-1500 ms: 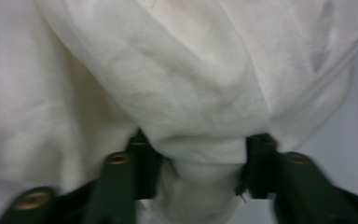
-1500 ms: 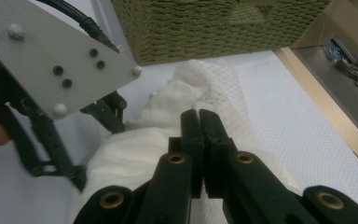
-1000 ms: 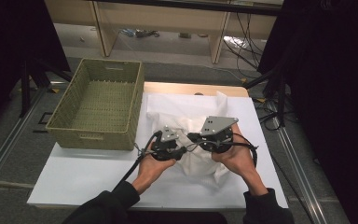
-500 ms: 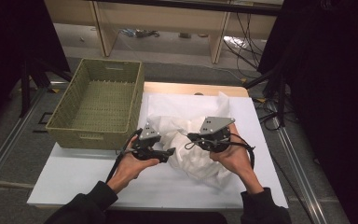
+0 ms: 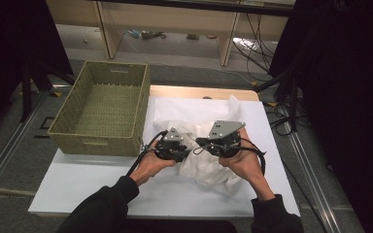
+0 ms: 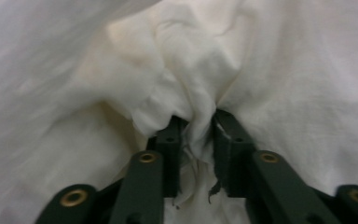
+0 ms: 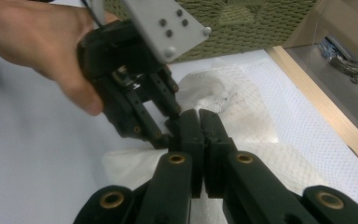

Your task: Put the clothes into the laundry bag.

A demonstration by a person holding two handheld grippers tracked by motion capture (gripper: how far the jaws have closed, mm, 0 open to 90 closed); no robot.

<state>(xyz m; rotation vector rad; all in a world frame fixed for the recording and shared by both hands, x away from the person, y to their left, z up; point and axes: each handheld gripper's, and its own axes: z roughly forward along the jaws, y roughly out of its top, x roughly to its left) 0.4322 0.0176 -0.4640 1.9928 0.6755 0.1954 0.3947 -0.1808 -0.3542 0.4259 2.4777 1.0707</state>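
1. While we work the white cloth [image 5: 201, 145], it lies crumpled mid-table, nearer the right edge, beside the woven basket [image 5: 102, 109].
2. Our left gripper [image 6: 196, 126] has just been closing, and a bunched fold sits pinched between its jaws.
3. Our right gripper [image 7: 199, 122] is fully closed; we cannot tell whether it has hold of cloth.
4. Pulling apart now could slip the thin fold free, since the pinch is shallow.
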